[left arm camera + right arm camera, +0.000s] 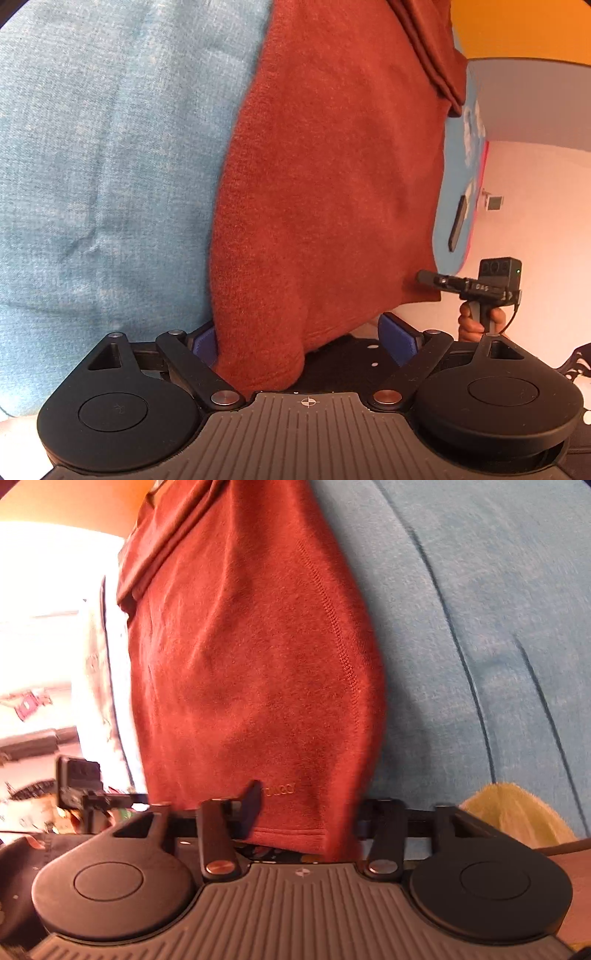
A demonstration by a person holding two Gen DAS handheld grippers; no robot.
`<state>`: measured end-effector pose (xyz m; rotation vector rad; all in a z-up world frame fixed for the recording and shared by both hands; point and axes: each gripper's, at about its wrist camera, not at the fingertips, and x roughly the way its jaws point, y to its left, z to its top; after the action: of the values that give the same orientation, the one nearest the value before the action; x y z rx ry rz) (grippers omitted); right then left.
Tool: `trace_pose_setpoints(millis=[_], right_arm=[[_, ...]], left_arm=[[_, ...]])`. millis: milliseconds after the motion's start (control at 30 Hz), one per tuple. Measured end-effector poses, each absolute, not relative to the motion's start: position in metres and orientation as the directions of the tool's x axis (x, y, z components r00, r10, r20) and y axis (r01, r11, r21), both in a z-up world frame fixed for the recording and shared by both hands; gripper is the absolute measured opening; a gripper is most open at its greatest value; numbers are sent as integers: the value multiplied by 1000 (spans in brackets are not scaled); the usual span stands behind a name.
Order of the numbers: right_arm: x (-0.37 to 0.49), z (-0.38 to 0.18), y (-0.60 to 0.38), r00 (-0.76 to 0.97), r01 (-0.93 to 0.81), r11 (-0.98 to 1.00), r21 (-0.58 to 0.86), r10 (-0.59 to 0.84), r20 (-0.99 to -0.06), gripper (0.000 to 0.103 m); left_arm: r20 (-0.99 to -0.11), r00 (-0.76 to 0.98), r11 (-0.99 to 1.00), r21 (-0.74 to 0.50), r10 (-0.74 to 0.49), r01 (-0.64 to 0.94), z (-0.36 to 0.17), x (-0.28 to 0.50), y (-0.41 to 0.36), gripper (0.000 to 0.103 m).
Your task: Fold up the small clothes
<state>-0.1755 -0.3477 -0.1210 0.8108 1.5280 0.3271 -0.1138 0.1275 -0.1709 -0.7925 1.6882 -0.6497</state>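
Garment: a rust-red cloth lies spread on a blue bedsheet, its near hem drooping over both sets of tongs.
Left tongs: spread wide, blue pads on either side of the near corner of the cloth; nothing pinched, and the corner merely sags between them.
Right tongs: drawn in about the hem of the cloth; whether the pads truly bite it I cannot tell, since cloth hides the far finger and the view is smeared.
Risk, one-sided hold: if the right side lifts while the left pads stand apart, the cloth would likely swing and skew, and the fold come out crooked.
Risk, shallow bite: the right tongs sit at the very hem; a thin catch could slip free under the cloth's weight.
Risk, sheet: beside the cloth the bedsheet is creased and soft; pads closing low might nip it too.
Risk, clutter: a yellow-green item lies right of the cloth and could snag a sweeping fold.
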Motion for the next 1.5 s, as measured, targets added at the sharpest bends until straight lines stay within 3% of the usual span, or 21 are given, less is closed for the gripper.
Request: trace_pose_setpoints(millis=[33,100,167,267,567,733,867,967,1000,1067,1133,1167,1267,1367,1500], right_arm=[[-169,-121,-342,53,284,725,628,642,-765,12],[-170,-121,-346,52,279,726,629,643,-764,11],[-168,-119,-345,56,261,721,642,653,-755,11],[-163,-114,-342,62,245,716,654,661,-748,10],[-105,-65,-344,291,144,607,781,729,-620,9],[-39,-44,-359,427,102,569,816,715,-553,9],[32,-47,-382,548,171,528,832,651,-525,9],[77,-68,-400,615,339,458,822,553,-562,18],[85,-75,-407,637,388,437,811,509,-579,31],[91,-75,-411,678,419,442,793,429,-597,34],[88,-67,-407,704,382,475,793,406,-583,39],[84,-60,-402,712,348,526,776,390,-584,39],[72,-49,-370,701,219,697,683,375,-607,41],[74,-51,-311,660,80,863,498,329,-676,40],[80,-59,-240,649,-149,945,290,314,-693,40]], left_arm=[[-602,-157,622,-765,-783,-166,-169,-114,127,103],[-610,-153,629,-757,-777,-177,-170,-115,129,103],[-612,-143,628,-751,-778,-206,-172,-114,123,90],[-628,-118,637,-737,-769,-226,-173,-111,126,83],[-602,75,598,-799,-795,-71,-106,-51,126,82],[-546,206,564,-825,-812,34,-78,24,123,80],[-572,306,606,-795,-761,21,-82,100,115,77],[-627,384,617,-769,-678,-166,-102,154,122,77],[-648,405,616,-754,-645,-228,-107,165,128,80],[-691,431,627,-717,-581,-304,-106,171,138,83],[-667,467,614,-735,-580,-288,-96,165,149,90],[-675,482,629,-723,-558,-285,-88,160,154,103],[-727,490,739,-637,-482,-218,-64,148,149,103],[-764,470,832,-545,-442,-104,-50,149,117,103],[-792,459,902,-429,-403,51,-54,155,59,103]])
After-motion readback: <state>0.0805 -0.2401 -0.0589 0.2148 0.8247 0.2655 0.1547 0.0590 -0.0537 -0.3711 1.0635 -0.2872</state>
